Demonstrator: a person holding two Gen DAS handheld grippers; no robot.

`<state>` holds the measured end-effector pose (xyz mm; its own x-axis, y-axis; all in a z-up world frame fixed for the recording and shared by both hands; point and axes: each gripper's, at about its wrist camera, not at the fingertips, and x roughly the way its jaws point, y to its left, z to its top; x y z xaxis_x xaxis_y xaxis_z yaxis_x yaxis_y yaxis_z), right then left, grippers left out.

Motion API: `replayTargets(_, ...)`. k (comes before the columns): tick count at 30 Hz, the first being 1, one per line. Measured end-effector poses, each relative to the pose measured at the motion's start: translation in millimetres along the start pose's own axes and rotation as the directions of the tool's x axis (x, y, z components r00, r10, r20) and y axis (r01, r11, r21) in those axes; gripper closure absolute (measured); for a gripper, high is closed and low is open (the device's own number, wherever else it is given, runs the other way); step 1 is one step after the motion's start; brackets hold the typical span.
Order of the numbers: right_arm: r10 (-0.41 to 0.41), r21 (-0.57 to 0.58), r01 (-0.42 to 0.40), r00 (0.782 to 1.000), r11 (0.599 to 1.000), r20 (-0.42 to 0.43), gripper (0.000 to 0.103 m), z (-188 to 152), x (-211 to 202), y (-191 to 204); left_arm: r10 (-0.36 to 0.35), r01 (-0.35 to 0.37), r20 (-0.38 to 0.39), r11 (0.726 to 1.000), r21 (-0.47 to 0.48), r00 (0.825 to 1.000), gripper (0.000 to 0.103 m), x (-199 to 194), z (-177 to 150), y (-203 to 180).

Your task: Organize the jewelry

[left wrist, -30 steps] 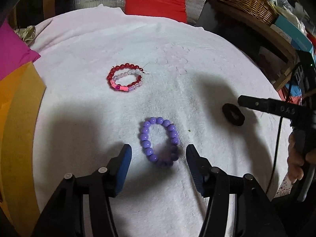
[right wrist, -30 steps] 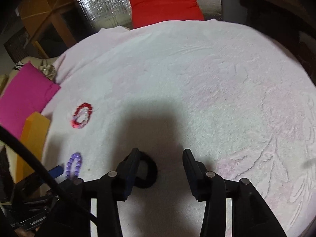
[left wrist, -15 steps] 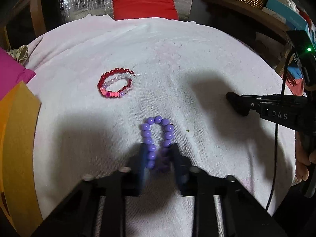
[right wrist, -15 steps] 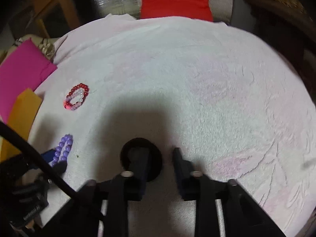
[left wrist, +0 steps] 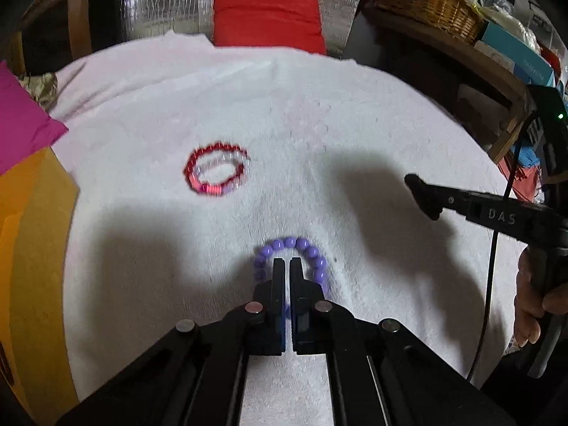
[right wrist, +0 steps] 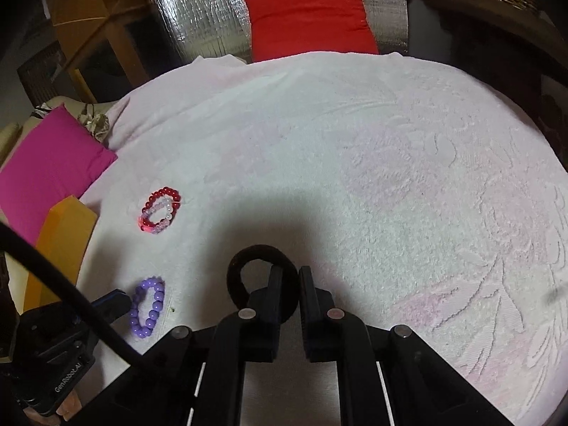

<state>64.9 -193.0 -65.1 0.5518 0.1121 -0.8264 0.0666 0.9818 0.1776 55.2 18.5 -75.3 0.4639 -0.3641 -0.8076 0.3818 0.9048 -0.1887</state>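
Both claws closed, left claw (left wrist: 287, 266) pinching purple bracelet (left wrist: 305, 245)

White towel (right wrist: 355, 163) with faint pink embossed leaf pattern covers the tabletop. Purple bead bracelet (left wrist: 309, 248) on it. Beyond the purple bracelet, a dark red bead bracelet (right wrist: 165, 193) overlapped by a clear/pale pink bead bracelet (right wrist: 167, 213) with a bright pink-red segment. Black hair tie (right wrist: 236, 273) to the right of the purple bracelet. Both tools black, left tool (left wrist: 287, 266) with blue pads. Red cushion (right wrist: 309, 17) at the towel's far edge, against a crinkled silver foil sheet (right wrist: 198, 17). Magenta cushion (right wrist: 49, 163) and orange-yellow box (right wrist: 60, 241) left of the towel
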Motion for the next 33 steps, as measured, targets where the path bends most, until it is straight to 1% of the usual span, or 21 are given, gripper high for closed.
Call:
replayTargets(2, -0.002, -0.003, 0.002, 1.0, 1.0, -0.006, 0.093, -0.8, 0.8, 0.7, 0.005, -0.005, -0.017, 1.0, -0.001, 1.0, 0.102, 3.7, -0.6, 0.6)
replayTargets(4, -0.006, -0.004, 0.006, 1.0, 1.0, -0.009, 0.093, -0.8, 1.1, -0.4, 0.007, -0.007, -0.018, 1.0, 0.003, 1.0, 0.101, 4.0, -1.4, 1.0)
replayTargets(6, -0.007, 0.002, 0.007, 1.0, 1.0, -0.013, 0.093, -0.6, 1.9, -2.7, 0.024, -0.024, -0.019, 1.0, -0.001, 1.0, 0.094, 4.7, -1.6, 2.5)
replayTargets(8, -0.002, 0.013, 0.002, 1.0, 1.0, -0.024, 0.093, -0.5, 4.0, -4.8, 0.031, -0.031, -0.015, 0.999, -0.011, 0.999, 0.084, 4.5, -0.5, 3.9)
replayTargets(10, -0.002, 0.012, 0.003, 0.999, 1.0, -0.033, 0.093, -1.2, 5.5, -4.6, 0.04, -0.04, -0.008, 0.999, -0.02, 0.999, 0.058, 3.2, 0.3, 5.6)
replayTargets(11, -0.003, 0.008, 0.003, 0.999, 1.0, -0.034, 0.093, -1.7, 5.8, -4.6, 0.042, -0.042, 0.003, 0.999, -0.025, 0.999, 0.053, 0.5, 0.3, 5.7)
replayTargets(13, -0.005, 0.004, 0.006, 0.999, 1.0, -0.032, 0.093, -2.0, 5.9, -4.7, 0.029, -0.029, 0.014, 0.999, -0.023, 0.999, 0.052, -2.3, 0.1, 4.1)
replayTargets(15, -0.005, 0.004, 0.005, 0.999, 1.0, -0.035, 0.093, -2.2, 6.3, -5.6, 0.02, -0.02, 0.009, 1.0, -0.009, 1.0, 0.052, -0.9, -0.9, 0.2)
replayTargets(20, -0.002, 0.009, 0.003, 0.998, 1.0, -0.06, 0.093, -4.0, 12.7, -5.1, 0.038, -0.037, -0.037, 0.999, 0.029, 0.999, 0.052, 14.7, -3.6, -8.6)
replayTargets(24, -0.018, -0.013, 0.017, 0.997, 1.0, -0.069, 0.093, -7.1, 17.0, -1.1, 0.043, -0.041, -0.036, 0.998, 0.038, 0.998, 0.053, 18.1, -4.5, -11.8)
replayTargets(25, -0.019, -0.016, 0.018, 0.998, 1.0, -0.067, 0.093, -7.3, 17.0, -0.6, 0.043, -0.041, -0.033, 0.998, 0.042, 0.999, 0.061, 18.4, -4.9, -12.9)
replayTargets(26, -0.018, -0.015, 0.017, 0.998, 1.0, -0.068, 0.093, -7.1, 17.3, -0.9, 0.037, -0.035, -0.032, 0.998, 0.049, 0.999, 0.073, 18.9, -5.2, -14.4)
replayTargets(28, -0.015, -0.008, 0.015, 0.997, 1.0, -0.071, 0.093, -6.9, 17.9, -2.3, 0.019, -0.017, -0.033, 0.999, 0.051, 0.999, 0.084, 19.2, -5.3, -16.6)
replayTargets(31, -0.018, -0.005, 0.017, 0.997, 1.0, -0.073, 0.093, -6.5, 18.8, -2.6, 0.011, -0.009, -0.027, 0.998, 0.063, 1.0, 0.085, 18.7, -5.3, -20.7)
replayTargets(33, -0.02, -0.008, 0.02, 0.997, 1.0, -0.072, 0.093, -6.2, 19.2, -1.8, 0.005, -0.004, -0.028, 0.999, 0.05, 1.0, 0.085, 19.1, -4.6, -19.5)
